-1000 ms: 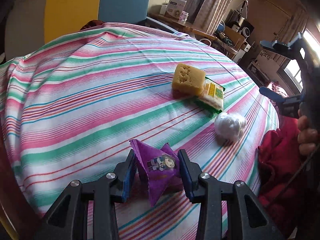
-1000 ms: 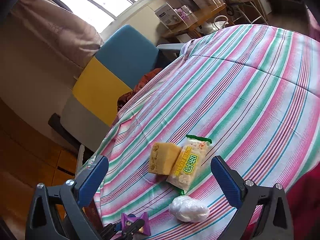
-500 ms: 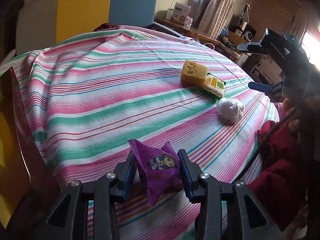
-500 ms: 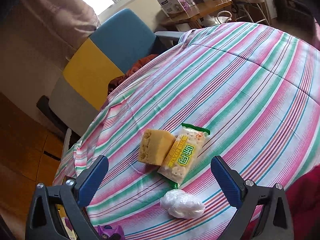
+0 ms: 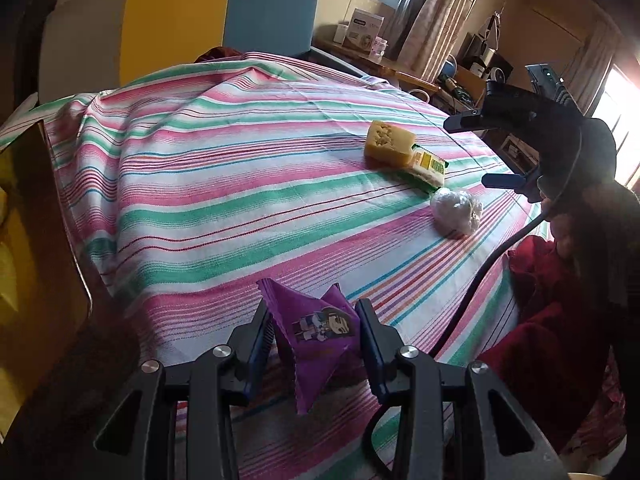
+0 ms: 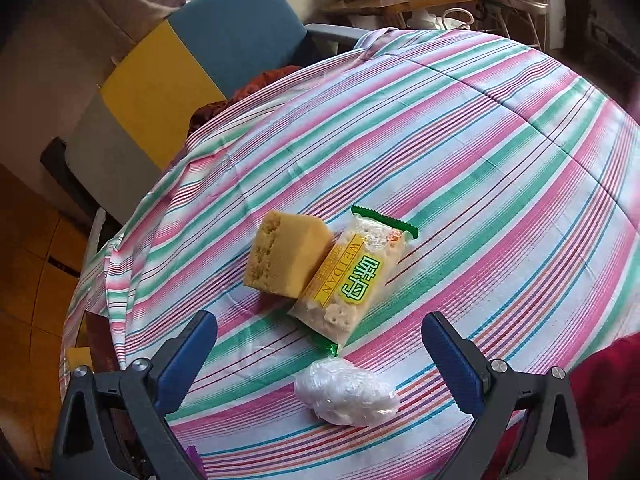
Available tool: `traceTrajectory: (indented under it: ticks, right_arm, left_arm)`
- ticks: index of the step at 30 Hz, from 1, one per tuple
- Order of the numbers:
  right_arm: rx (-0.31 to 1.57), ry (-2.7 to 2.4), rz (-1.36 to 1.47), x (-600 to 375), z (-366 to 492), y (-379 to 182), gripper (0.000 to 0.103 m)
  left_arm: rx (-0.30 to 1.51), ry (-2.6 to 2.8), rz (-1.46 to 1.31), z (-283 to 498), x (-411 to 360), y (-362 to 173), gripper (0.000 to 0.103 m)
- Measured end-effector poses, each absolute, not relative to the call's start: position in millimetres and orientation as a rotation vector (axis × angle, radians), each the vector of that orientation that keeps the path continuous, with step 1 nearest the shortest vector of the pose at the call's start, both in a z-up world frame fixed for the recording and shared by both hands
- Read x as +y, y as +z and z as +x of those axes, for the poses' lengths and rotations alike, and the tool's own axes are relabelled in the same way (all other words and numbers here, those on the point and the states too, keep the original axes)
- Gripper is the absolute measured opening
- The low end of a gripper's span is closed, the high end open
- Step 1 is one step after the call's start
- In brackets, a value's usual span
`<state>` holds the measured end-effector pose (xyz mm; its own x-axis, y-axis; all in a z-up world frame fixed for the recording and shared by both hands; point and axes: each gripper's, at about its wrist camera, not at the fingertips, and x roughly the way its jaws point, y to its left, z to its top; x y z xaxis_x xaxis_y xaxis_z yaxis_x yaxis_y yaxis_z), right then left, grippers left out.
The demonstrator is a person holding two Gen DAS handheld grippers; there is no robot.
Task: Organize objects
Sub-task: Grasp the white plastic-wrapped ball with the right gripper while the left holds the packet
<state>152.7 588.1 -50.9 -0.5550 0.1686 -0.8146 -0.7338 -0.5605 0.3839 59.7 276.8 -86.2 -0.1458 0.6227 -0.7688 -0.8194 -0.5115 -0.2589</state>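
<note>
Purple snack packet (image 5: 316, 334) pinched in left gripper (image 5: 314, 340); right gripper (image 6: 320, 356) gapes wide; sponge (image 6: 286, 258), cracker pack (image 6: 352, 276), plastic wad (image 6: 346, 396) still unsorted.

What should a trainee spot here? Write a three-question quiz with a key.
1. True or false: the left gripper is empty.
2. Which item touches the yellow sponge? A) the plastic-wrapped white ball B) the green-edged snack pack
3. Fill in: the right gripper has its jaws ____.

Key: 1 false, its jaws grip the purple packet. 2 B. 3 open.
</note>
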Motion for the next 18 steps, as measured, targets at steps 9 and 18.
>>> traceTrajectory:
  ticks: [9,18]
  right_arm:
    - [0.954,2.061,-1.34,579.0,125.6,-72.2,0.103]
    - [0.73,1.957,-1.572,557.7,118.7,-85.0,0.063]
  left_arm:
    - [0.246,1.828,-1.037,61.0,258.6,-72.2,0.041]
    - [0.215,1.829,-1.03,61.9,249.8,-66.0,0.041]
